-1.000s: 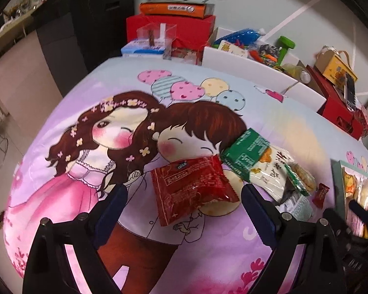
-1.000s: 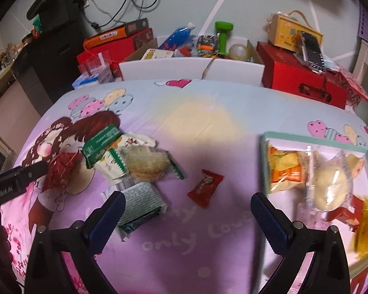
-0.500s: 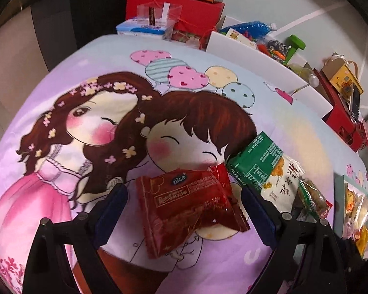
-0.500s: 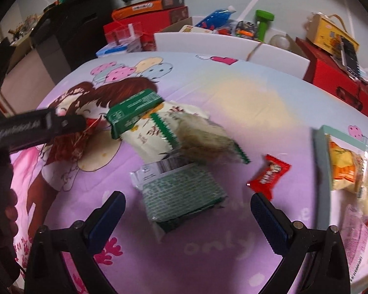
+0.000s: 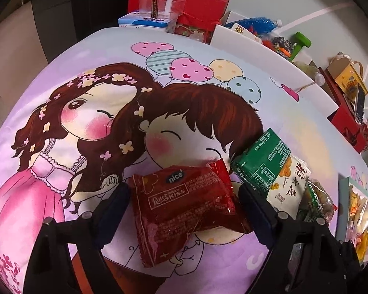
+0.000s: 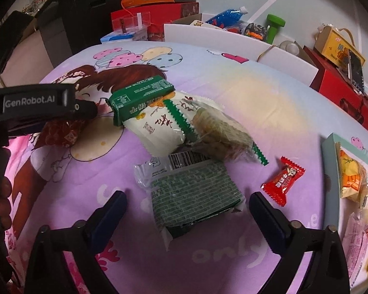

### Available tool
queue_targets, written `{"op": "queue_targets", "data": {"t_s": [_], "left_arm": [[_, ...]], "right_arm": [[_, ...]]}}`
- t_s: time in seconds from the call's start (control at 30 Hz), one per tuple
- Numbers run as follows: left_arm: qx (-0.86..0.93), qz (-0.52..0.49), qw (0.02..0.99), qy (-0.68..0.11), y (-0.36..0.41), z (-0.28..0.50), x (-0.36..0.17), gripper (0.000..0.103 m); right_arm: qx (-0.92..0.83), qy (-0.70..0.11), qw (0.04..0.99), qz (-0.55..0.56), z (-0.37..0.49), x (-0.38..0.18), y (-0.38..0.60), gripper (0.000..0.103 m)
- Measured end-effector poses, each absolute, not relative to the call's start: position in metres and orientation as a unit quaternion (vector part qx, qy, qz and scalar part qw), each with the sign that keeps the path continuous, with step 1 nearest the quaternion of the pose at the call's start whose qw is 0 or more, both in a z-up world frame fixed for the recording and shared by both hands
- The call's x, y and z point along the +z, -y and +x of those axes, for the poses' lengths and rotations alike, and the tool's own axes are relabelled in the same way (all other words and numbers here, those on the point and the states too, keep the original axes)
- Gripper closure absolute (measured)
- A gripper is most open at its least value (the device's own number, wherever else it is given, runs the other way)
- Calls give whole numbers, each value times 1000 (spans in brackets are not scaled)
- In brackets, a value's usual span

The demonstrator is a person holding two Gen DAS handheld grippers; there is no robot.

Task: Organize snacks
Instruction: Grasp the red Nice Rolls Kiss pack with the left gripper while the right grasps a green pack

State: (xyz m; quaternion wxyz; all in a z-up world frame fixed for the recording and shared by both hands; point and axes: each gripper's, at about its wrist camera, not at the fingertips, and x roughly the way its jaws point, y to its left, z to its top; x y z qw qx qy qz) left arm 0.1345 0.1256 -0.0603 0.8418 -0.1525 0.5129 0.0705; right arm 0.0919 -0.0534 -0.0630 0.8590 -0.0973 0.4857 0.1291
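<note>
Cartoon-print cloth (image 5: 105,49), snack packets (image 6: 193,193), boxes behind (image 5: 179,0)

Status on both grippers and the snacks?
Left gripper closing around red pack, not pressing yet. Right gripper closing around green pack. Nothing in the way.

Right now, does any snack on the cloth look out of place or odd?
Mostly the pile: the green box, white packet and clear-wrapped biscuits lie overlapping and askew, while one small red candy sits apart near the tray.
</note>
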Motion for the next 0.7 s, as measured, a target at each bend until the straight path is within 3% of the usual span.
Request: {"op": "queue_targets", "data": {"t_s": [0.2, 0.7], "left_arm": [[70, -135, 844, -515, -120, 137, -58, 21], [78, -125, 848, -508, -122, 128, -42, 23]], "right_arm": [[124, -483, 861, -102, 92, -60, 55, 25], [135, -483, 860, -90, 86, -51, 56, 34]]}}
